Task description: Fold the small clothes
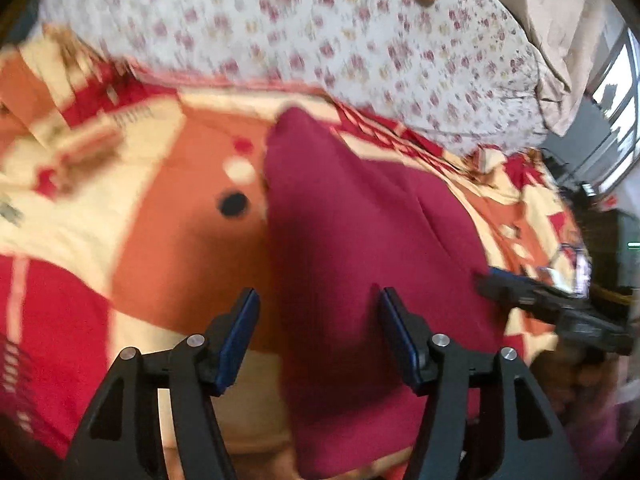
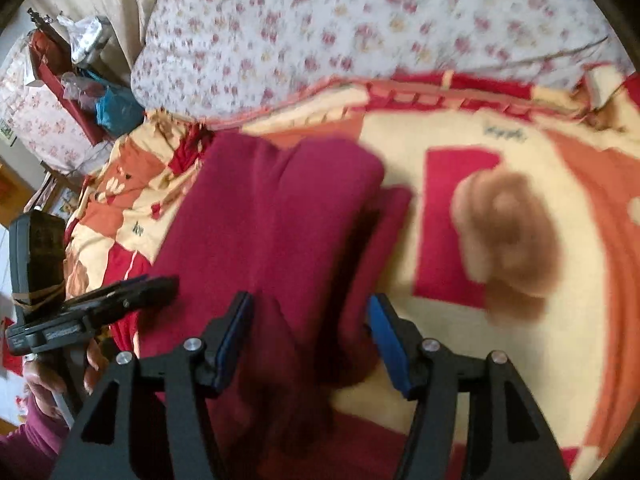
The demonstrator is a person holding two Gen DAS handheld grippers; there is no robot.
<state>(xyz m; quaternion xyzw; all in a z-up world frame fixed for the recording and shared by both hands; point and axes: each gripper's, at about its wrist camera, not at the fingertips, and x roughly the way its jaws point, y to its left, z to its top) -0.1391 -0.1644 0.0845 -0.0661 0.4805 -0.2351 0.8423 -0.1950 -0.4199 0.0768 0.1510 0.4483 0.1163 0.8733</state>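
Maroon cloth (image 1: 360,240) lies folded on your patterned blanket (image 1: 160,240), just this side of the flowered quilt (image 1: 320,40) that runs along the far edge. Your left gripper (image 1: 316,304) hangs over the cloth's left edge with its blue pads (image 1: 240,340) spread wide and nothing pinched between them, while your right gripper (image 2: 308,312) hovers over the cloth's near right part, its pads (image 2: 388,344) also parted and not pressing the fabric. From the right wrist view you can see your left hand (image 2: 44,376) on its handle, left of the cloth and off the blanket's edge.
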